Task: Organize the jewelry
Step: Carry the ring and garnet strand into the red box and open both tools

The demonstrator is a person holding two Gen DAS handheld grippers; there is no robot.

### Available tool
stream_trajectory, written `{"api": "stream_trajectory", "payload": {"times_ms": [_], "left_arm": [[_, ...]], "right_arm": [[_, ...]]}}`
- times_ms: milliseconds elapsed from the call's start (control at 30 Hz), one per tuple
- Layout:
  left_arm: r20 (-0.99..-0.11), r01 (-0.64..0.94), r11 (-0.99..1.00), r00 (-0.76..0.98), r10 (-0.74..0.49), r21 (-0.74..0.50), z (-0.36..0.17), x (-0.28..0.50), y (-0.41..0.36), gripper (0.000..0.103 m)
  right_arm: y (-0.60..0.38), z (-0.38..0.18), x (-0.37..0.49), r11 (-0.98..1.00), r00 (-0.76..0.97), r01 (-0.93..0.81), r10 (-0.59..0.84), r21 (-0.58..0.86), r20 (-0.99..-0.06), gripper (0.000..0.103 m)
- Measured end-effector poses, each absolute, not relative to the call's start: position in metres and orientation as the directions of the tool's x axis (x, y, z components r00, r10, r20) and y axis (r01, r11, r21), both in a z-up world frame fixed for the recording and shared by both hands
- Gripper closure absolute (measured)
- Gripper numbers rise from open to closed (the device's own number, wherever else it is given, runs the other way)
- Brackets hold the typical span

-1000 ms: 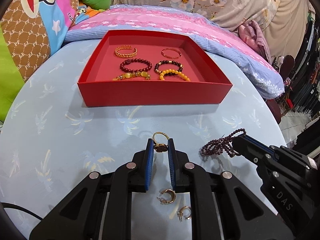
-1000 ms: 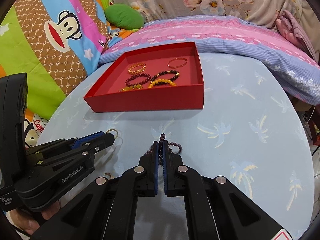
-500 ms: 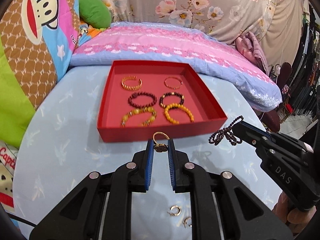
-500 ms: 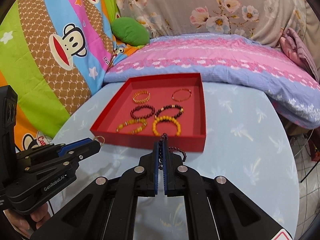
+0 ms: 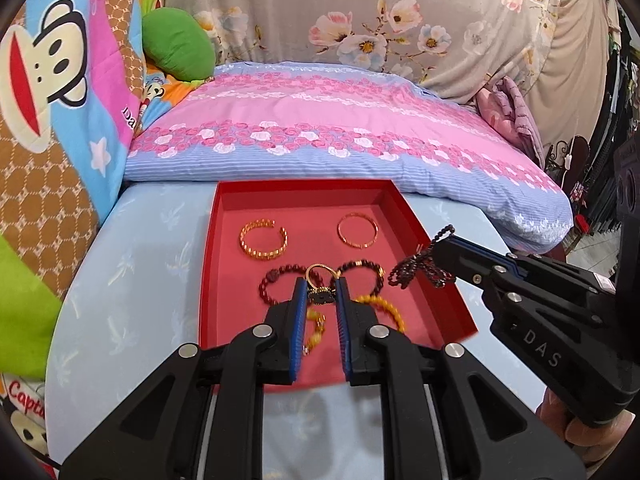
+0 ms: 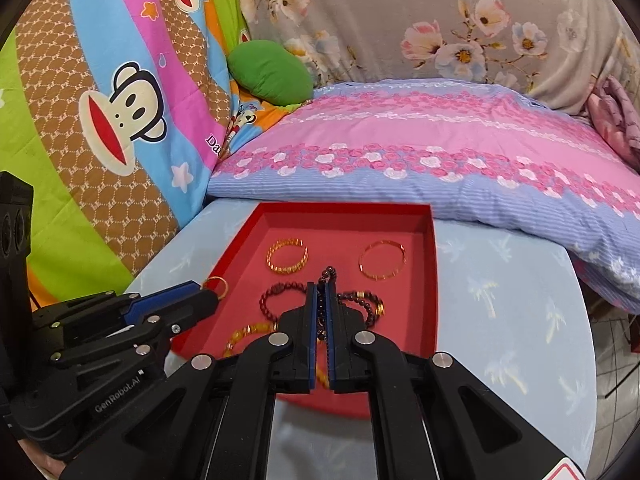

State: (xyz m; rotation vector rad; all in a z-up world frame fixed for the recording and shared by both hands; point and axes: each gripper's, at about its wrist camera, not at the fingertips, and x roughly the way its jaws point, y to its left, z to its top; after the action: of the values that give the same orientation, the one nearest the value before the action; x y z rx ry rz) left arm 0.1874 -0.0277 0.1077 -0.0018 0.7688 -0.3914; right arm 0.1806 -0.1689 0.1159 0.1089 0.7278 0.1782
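Two pairs of black tongs with blue pads hang over a shallow red cardboard tray [image 5: 432,240] that sits on a round counter [image 5: 140,264] covered in pale blue cloth with a palm print.

The left tongs [image 5: 320,296] are closed on a small gold ring with a dark flower-shaped top [image 5: 319,280]; the dark top sits pinched between the pads and the gold loop sticks out beyond the tips, above the middle of the tray. From the right wrist view the same ring [image 6: 216,285] shows at the tip of the left tongs [image 6: 208,296], over the tray's left wall.

The right tongs [image 6: 322,292] are shut tight on a long strand of small dark red beads [image 6: 329,274]; a short loop pokes out past the tips and the rest runs back between the pads. In the left wrist view that strand [image 5: 416,264] dangles in bunched loops from the right tongs [image 5: 440,246], over the tray's right wall.

Six bracelets lie on the tray floor in two columns. At the far end are a gold chain-link cuff [image 5: 264,242] and a thin gold bangle [image 5: 357,230]. Nearer lie a dark red bead bracelet [image 5: 274,286] and a dark bead bracelet with gold spacers [image 5: 362,270]. Nearest, partly hidden by the left tongs, are a yellow chunky bead bracelet [image 5: 314,330] and an orange-yellow bead bracelet [image 5: 384,308].

Behind the tray, a pink and lilac floral quilt [image 5: 320,120] overlaps the counter's far edge.
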Motion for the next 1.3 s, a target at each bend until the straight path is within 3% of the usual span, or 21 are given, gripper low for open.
{"api": "stream_trajectory", "payload": {"times_ms": [333, 867, 1000, 1300], "left_arm": [[-0.697, 0.31, 0.947, 0.662, -0.275, -0.08, 0.102, 0.248, -0.035, 0.089], [-0.747, 0.263, 0.96, 0.619, -0.241, -0.093, 0.066, 0.293, -0.033, 0.088], [-0.744, 0.245, 0.964, 0.625, -0.236, -0.101, 0.067, 0.294, -0.032, 0.065], [-0.733, 0.245, 0.967, 0.644, -0.218, -0.071, 0.07, 0.285, -0.036, 0.064]], "right_arm": [[-0.161, 0.108, 0.25, 0.99, 0.716, -0.122, 0.14, 0.075, -0.684, 0.099], [-0.144, 0.073, 0.296, 0.99, 0.659, -0.136, 0.11, 0.025, -0.744, 0.098], [-0.145, 0.076, 0.294, 0.991, 0.674, -0.128, 0.11, 0.031, -0.73, 0.093], [-0.149, 0.082, 0.282, 0.991, 0.688, -0.123, 0.12, 0.049, -0.716, 0.09]]}}
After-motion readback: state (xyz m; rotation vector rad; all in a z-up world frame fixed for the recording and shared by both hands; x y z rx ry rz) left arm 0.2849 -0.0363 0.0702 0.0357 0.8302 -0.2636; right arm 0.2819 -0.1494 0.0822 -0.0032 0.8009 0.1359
